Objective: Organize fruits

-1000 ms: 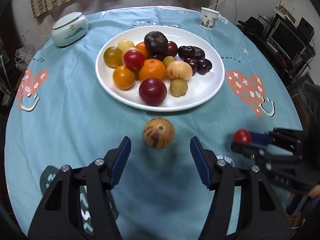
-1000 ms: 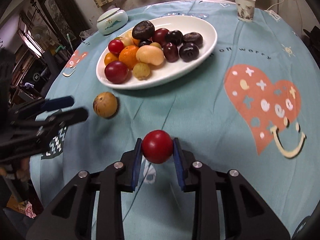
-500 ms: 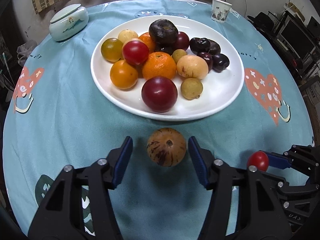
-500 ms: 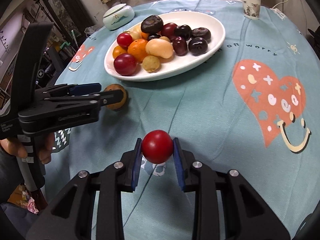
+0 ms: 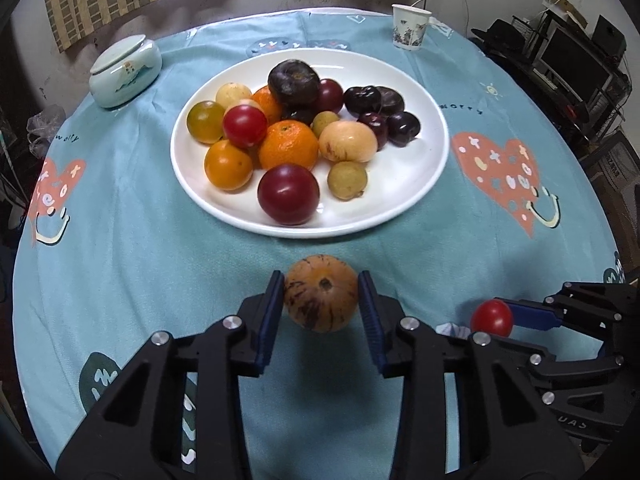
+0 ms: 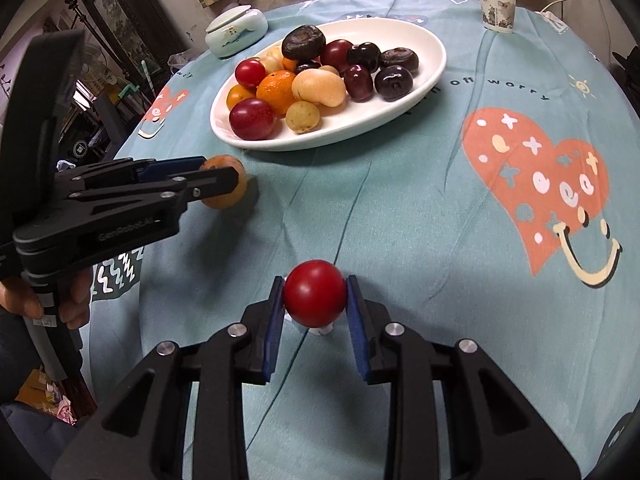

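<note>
Left wrist view low over the near edge of the worktop (image 5: 120,280), facing the far wall, right wrist view lower right, angled far-left, both close, sharing the white plate (image 5: 400,200) (image 6: 400,116), paper cup (image 5: 410,27) (image 6: 496,7).

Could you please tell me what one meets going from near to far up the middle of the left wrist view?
Striped brown fruit in the left tool → dark red plum → orange mandarin → dark purple fruit → far rim of the white plate.
</note>
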{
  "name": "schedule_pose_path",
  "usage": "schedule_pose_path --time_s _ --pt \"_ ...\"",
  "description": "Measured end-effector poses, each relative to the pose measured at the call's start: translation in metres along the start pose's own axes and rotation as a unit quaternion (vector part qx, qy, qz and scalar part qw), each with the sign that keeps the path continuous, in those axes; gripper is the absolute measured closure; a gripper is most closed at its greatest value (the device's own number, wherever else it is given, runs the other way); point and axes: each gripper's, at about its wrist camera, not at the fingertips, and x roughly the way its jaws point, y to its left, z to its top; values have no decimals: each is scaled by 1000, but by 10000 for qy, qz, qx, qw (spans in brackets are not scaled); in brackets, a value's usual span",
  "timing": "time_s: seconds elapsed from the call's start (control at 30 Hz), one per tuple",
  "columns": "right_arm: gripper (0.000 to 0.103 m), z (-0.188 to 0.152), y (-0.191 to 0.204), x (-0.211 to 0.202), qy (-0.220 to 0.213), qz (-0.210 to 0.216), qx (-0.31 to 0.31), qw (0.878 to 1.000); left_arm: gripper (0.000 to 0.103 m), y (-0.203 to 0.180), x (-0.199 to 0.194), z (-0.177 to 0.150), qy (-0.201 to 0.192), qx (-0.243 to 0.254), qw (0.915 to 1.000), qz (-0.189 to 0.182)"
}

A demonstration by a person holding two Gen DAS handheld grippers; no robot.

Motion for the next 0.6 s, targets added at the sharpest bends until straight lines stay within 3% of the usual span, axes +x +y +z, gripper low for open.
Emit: schedule_pose_path --time_s 0.6 --pt "73 -8 24 -38 -443 -60 -95 9990 66 -13 -60 -7 -506 291 9981 -202"
